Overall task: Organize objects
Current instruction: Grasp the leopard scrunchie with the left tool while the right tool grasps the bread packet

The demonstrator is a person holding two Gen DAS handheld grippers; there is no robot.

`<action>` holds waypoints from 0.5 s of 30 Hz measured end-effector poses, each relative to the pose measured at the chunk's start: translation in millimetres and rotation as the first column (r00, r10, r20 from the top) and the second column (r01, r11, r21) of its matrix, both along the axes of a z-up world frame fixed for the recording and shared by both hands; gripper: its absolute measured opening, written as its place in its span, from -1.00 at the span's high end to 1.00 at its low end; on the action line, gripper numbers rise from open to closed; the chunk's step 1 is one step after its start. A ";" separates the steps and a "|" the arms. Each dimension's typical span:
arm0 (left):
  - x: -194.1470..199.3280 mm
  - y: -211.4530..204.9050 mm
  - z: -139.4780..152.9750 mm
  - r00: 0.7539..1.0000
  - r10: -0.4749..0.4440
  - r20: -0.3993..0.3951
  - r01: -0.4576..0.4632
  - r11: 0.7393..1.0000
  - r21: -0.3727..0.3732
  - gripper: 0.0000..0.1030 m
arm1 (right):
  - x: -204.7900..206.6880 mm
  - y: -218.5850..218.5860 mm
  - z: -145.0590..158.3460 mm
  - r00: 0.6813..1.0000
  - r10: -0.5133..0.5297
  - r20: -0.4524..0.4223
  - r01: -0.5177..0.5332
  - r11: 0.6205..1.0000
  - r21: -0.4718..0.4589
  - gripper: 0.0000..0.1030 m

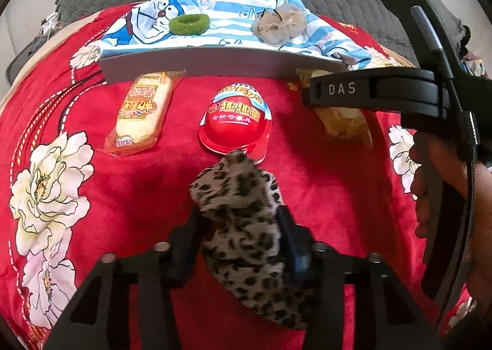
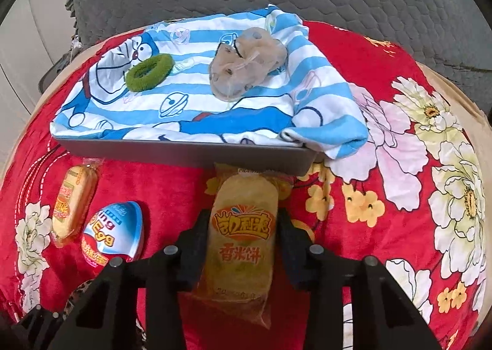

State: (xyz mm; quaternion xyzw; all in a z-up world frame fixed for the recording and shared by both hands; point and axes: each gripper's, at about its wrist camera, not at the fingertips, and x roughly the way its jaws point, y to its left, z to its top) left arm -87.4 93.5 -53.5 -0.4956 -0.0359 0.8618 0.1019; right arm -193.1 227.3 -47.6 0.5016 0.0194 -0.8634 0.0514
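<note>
Surface: red floral blanket (image 2: 353, 51), everything lies on it. Ahead of both sets of fingers, a grey tray (image 2: 184, 151) lined with a blue-striped cartoon cloth (image 2: 215, 97); on the cloth a green hair tie (image 2: 149, 72) and a pale sheer scrunchie (image 2: 246, 68), well apart.

Right gripper (image 2: 243, 230): fingers clamped on a rice-cracker packet (image 2: 241, 242), one pad on each long side; the packet's far end reaches the tray's near wall.

Left gripper (image 1: 238, 224): fingers clamped on a leopard-print scrunchie (image 1: 243, 227), fabric bunched between the pads, its far tip touching a red toy egg (image 1: 235, 119) just beyond. Left of the egg, a second cracker packet (image 1: 141, 110).

Step in hand, judged: both grasps just seated, lift not begun. Hair items seem to collect on the cloth, so the scrunchie likely goes there; the snack's destination I cannot tell.

Next move calls for: raise the scrunchie clear of the egg, carry it over the tray wall, release on bare cloth. Soft fabric may sag or slip.
</note>
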 end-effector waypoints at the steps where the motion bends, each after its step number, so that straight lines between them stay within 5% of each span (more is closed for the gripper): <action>1: -0.5 -0.7 0.5 1.000 0.000 0.002 0.000 1.000 0.006 0.27 | 0.6 -0.6 0.2 1.000 0.004 0.000 -0.004 1.000 -0.003 0.19; 7: -0.6 -5.1 1.2 1.000 0.003 0.005 -0.003 1.000 0.031 0.63 | 3.8 -2.7 2.0 1.000 0.019 -0.006 -0.019 1.000 -0.017 0.21; 15: -0.4 -6.4 2.9 1.000 -0.003 0.009 0.003 0.999 0.040 0.72 | 9.1 2.2 10.6 1.000 0.001 -0.013 -0.002 0.999 -0.052 0.21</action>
